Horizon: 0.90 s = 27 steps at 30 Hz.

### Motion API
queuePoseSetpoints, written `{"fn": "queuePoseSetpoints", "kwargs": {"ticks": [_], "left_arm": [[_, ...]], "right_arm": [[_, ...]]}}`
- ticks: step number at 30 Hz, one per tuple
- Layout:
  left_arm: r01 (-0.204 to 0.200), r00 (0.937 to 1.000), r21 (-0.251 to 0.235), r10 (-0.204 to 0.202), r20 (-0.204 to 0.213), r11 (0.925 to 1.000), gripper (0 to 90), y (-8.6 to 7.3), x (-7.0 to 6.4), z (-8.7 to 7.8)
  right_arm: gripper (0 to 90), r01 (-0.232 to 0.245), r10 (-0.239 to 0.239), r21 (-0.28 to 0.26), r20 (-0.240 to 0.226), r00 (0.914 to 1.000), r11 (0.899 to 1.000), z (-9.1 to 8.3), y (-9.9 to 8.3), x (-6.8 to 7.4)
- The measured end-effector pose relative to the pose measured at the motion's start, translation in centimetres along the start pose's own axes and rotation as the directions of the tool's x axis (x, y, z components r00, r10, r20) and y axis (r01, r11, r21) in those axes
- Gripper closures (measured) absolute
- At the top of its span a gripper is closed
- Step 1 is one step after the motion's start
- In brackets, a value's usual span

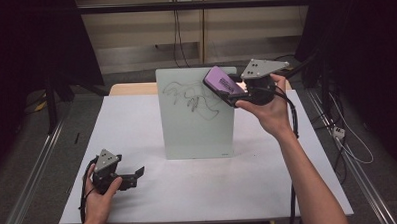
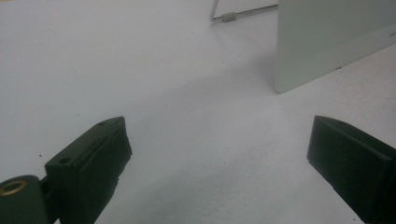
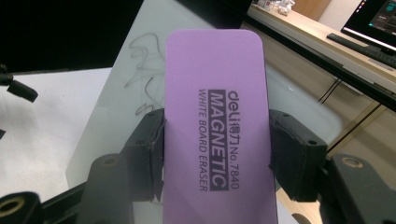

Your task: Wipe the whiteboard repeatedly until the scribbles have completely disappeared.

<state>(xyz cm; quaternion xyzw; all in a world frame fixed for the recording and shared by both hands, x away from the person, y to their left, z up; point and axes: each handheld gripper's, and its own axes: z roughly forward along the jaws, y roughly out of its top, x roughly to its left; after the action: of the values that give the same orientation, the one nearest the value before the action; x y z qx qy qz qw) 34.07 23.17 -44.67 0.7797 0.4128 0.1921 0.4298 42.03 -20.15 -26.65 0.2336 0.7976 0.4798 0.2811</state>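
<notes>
A: Item one, what am I holding?

B: I'm gripping a purple magnetic whiteboard eraser (image 3: 215, 121) in the right gripper (image 1: 232, 95), jaws clenched on its two long edges about mid-length, label side facing the camera. I'm carrying it in the air just beside the top right corner of the upright whiteboard (image 1: 197, 127), which stands mid-table.

A: Handling?

B: I'm judging it light, with a stiff plastic back and probably a soft felt face. The edges look smooth, so it could slip or twist if I'm pressing hard against the board; the mid-length hold is looking sound.

A: Appearance?

B: Rounded rectangle, lilac, dark printed lettering reading "MAGNETIC WHITE BOARD ERASER".

A: Item two, the marks?

B: Black scribbles (image 1: 193, 98) are sitting on the board's upper half, near the eraser.

A: Item three, the other claw?

B: The left gripper (image 1: 138, 172) is resting low at the white table (image 1: 199, 187), near its front left edge, jaws spread wide and holding nothing
</notes>
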Motion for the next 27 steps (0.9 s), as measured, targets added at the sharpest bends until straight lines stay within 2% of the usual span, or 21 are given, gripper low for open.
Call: {"fn": "queuePoseSetpoints", "kwargs": {"ticks": [6,11,17,27], "left_arm": [[0.009,1.0000,-0.008,-0.009,-0.002,0.9999,5.5,0.0,-0.1,0.0],[0.009,1.0000,-0.007,-0.009,0.000,0.9999,5.5,0.0,0.0,0.0],[0.005,1.0000,-0.002,-0.005,0.007,1.0000,5.5,0.0,-0.1,0.0],[0.004,1.0000,0.001,-0.004,0.008,1.0000,5.5,0.0,-0.1,0.1]], "right_arm": [[41.6,0.025,-0.025,0.017,0.008,0.9997,1.000,0.1,0.1,-0.2],[41.7,0.076,-0.077,0.038,0.047,0.9959,0.996,0.4,0.1,0.5],[41.8,0.076,-0.078,0.032,0.062,0.9950,0.997,0.6,-0.4,1.0],[41.9,0.058,-0.060,0.048,0.021,0.9980,0.997,1.2,-1.6,1.9]]}}
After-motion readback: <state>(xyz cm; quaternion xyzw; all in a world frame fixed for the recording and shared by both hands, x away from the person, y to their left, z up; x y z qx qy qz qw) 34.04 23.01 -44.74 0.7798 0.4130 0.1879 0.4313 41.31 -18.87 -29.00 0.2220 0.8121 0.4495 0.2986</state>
